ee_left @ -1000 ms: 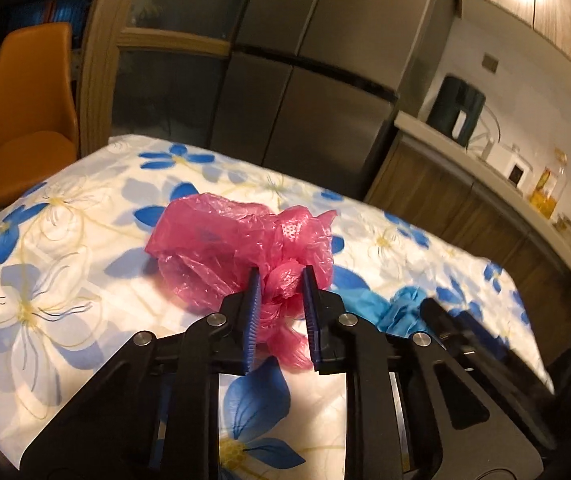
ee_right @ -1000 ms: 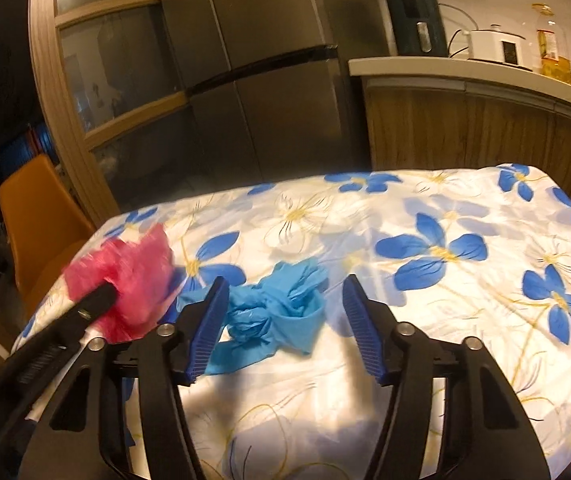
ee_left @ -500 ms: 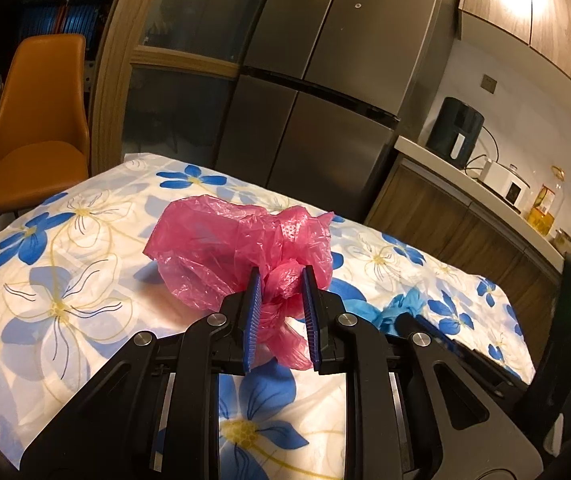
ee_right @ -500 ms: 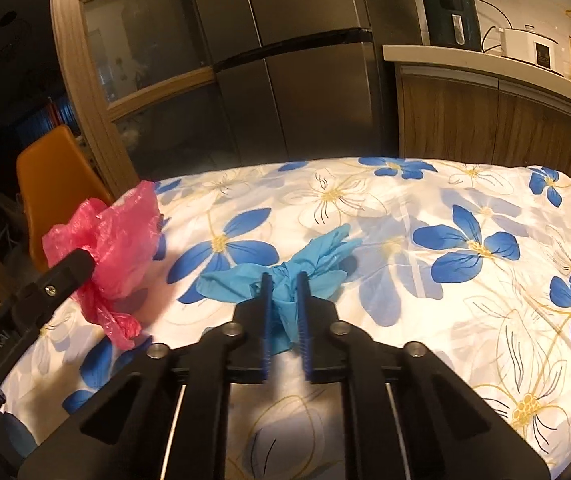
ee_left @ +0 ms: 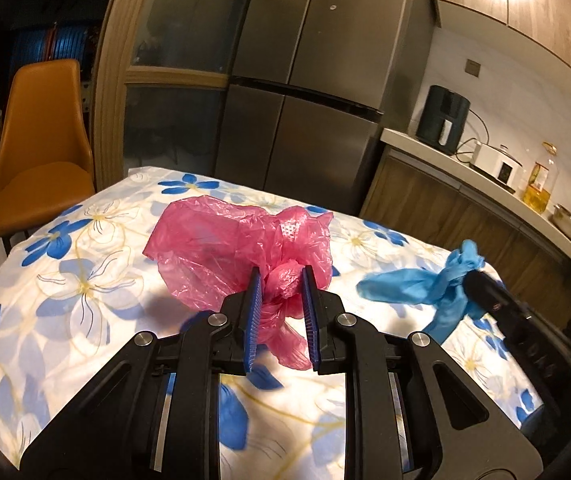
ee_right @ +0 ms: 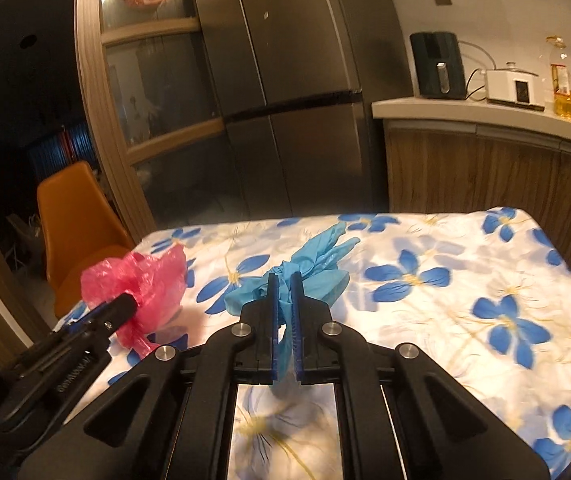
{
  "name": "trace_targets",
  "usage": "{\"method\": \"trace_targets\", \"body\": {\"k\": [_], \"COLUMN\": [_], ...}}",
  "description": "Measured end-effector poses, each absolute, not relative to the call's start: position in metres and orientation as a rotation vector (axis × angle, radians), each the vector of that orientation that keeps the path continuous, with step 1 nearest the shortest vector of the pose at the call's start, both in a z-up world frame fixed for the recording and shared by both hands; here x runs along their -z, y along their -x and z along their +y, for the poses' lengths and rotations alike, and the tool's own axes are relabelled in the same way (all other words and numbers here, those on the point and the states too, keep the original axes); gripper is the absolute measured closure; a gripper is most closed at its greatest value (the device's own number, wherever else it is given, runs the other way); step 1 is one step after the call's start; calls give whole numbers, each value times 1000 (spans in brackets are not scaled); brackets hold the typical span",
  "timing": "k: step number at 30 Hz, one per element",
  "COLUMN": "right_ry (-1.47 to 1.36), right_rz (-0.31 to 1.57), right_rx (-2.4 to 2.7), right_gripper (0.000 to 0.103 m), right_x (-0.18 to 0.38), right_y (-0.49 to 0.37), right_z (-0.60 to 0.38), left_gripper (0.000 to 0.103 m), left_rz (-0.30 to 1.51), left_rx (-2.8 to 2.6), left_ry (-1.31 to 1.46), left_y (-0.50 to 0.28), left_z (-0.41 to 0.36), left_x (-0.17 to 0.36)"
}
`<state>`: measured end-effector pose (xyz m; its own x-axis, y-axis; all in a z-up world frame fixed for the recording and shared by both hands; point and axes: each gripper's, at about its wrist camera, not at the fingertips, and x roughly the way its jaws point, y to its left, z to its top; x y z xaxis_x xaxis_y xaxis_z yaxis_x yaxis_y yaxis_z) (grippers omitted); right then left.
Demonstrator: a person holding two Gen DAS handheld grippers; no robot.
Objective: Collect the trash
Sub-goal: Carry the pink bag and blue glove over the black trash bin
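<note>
Left gripper (ee_left: 281, 280) clamped on crumpled pink plastic bag (ee_left: 237, 252), bulk of it bulging ahead and left of the fingers, clear of the floral tablecloth (ee_left: 85, 280). Right gripper (ee_right: 284, 280) pinched nearly closed on blue glove (ee_right: 317, 260), glove fanning forward past the tips. Beyond both: steel fridge (ee_left: 325, 100). Orange chair (ee_left: 41, 152) far left, counter (ee_right: 485, 120) with oil bottle (ee_right: 565, 84) right.

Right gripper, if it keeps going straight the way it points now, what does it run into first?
The right gripper, shut on the blue glove, points over the floral tablecloth toward the steel fridge. Nothing else shows in that line, though depth is unclear.
</note>
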<state>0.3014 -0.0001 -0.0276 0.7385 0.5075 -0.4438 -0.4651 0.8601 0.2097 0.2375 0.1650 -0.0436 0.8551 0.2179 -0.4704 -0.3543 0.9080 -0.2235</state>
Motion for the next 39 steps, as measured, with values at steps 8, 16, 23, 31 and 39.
{"method": "trace_targets", "body": {"k": [8,16,23,31,39], "right_ry": [-111,-130,-147,-171,-189], "right_rz": [446,408,383,361,345], "right_rx": [-495,-446,-381,-306,-237], "right_gripper": [97,97,97,97,97], "right_x": [3,-9,-16,-20,-21], "right_y": [-272,-250,-241,-236,-231], "right_z": [-54,-101,-143,-186,-225], "left_gripper": [84,84,85,85,84], "left_rz": [433,421,430,432,436], "left_rx": [-265,-194,-116,-32,36], "left_ry": [281,246,211,164,138], "left_y": [-222,-220,-225,-231,-236], "left_z": [130,85,41,-10,-51], "left_x": [24,12,9,6,7]}}
